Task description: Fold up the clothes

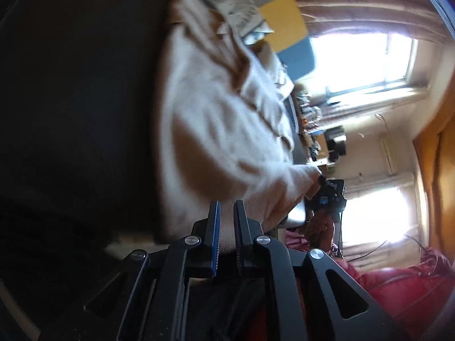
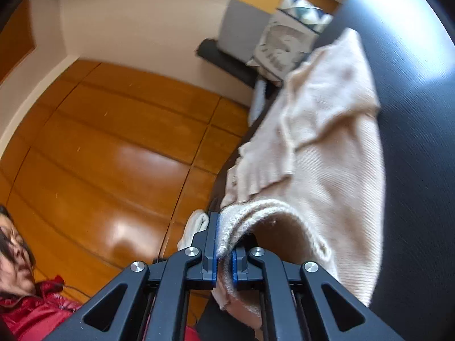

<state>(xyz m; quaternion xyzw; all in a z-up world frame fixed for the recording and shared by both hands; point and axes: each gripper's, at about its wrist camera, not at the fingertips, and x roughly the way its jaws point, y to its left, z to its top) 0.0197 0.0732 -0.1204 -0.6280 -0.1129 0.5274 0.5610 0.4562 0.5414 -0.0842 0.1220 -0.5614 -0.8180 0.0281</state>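
A cream knit sweater (image 1: 221, 119) lies on a dark table (image 1: 71, 99); in the right wrist view the sweater (image 2: 327, 142) drapes over the table's edge (image 2: 421, 142). My right gripper (image 2: 224, 227) is shut on the sweater's ribbed edge, lifted off the table. It also shows in the left wrist view (image 1: 327, 193), holding a corner of the sweater. My left gripper (image 1: 227, 213) sits at the sweater's near edge, jaws nearly closed with a narrow gap; I cannot tell whether cloth is pinched between them.
A patterned cushion (image 2: 287, 42) and a yellow wall lie beyond the table. The wooden floor (image 2: 113, 142) is to the left. The person's red jacket (image 1: 398, 289) is close by. Bright windows (image 1: 361, 59) and a cluttered desk are behind.
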